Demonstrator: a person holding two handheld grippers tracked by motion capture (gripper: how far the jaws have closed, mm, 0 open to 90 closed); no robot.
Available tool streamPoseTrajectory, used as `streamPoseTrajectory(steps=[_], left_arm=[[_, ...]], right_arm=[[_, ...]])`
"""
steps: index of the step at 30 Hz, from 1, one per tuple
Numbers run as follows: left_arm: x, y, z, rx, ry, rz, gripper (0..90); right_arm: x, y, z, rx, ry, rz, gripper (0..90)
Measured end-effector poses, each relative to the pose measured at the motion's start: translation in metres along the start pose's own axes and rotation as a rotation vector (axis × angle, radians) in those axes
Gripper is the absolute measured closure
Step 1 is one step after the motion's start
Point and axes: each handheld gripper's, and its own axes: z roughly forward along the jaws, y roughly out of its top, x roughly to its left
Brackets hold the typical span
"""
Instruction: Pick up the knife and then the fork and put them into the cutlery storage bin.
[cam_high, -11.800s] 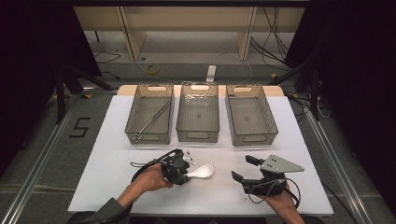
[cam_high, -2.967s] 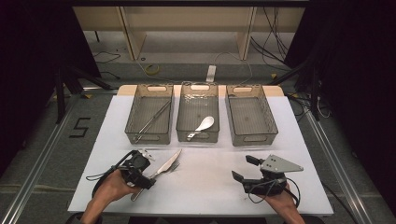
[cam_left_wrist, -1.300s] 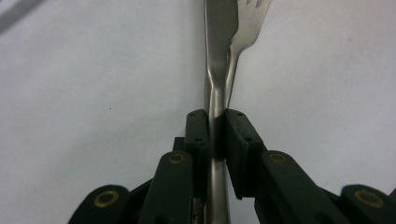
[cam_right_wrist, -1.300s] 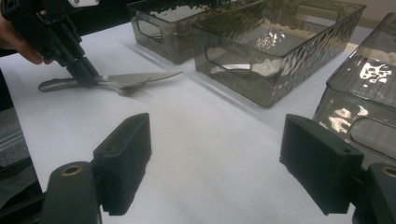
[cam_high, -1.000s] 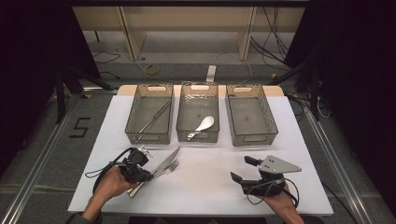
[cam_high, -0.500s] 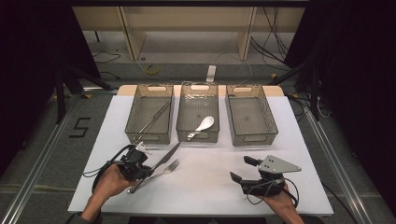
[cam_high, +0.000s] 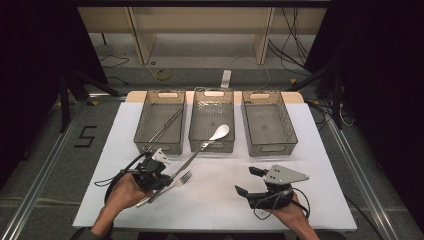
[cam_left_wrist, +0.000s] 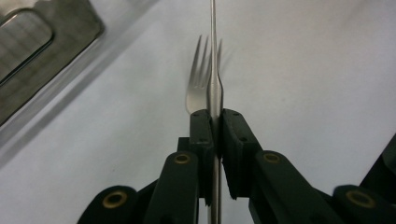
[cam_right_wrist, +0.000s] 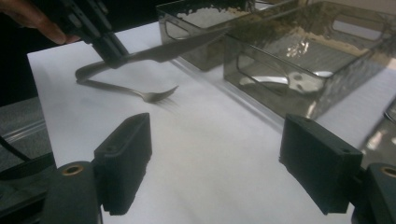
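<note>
My left gripper (cam_high: 157, 178) (cam_left_wrist: 215, 119) is shut on the handle of a metal table knife (cam_high: 187, 160) (cam_left_wrist: 213, 56). The knife is lifted off the white table, and its blade points toward the middle tray (cam_high: 212, 146). In the right gripper view the knife (cam_right_wrist: 177, 46) hangs level above the table. A metal fork (cam_high: 177, 181) (cam_left_wrist: 198, 79) (cam_right_wrist: 140, 93) lies flat on the table just under the knife. My right gripper (cam_high: 246, 182) (cam_right_wrist: 219, 133) stands open at the table's front right, with nothing between its jaws.
Three clear mesh trays sit in a row at the back. The left tray (cam_high: 161, 146) holds a long thin metal utensil (cam_high: 165, 125). A white spoon (cam_high: 218, 133) lies in the middle tray. The right tray (cam_high: 272, 147) holds nothing. The left gripper's cable (cam_high: 112, 180) loops beside the hand.
My left gripper has risen a little with the knife, lifting it off the table beside the fork. The fork has stayed put. The right gripper has not moved.
</note>
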Motion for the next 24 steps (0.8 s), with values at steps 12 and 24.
streamPoseTrajectory(steps=[12, 24], left_arm=[[-0.027, 0.023, 0.015, 0.039, -0.080, 0.095, 83.1], [-0.049, 0.042, 0.029, 0.098, -0.146, 0.182, 83.1]], right_arm=[[0.024, 0.021, 0.026, 0.029, 0.076, -0.152, 26.8], [0.040, 0.023, 0.048, 0.101, 0.121, -0.304, 27.0]])
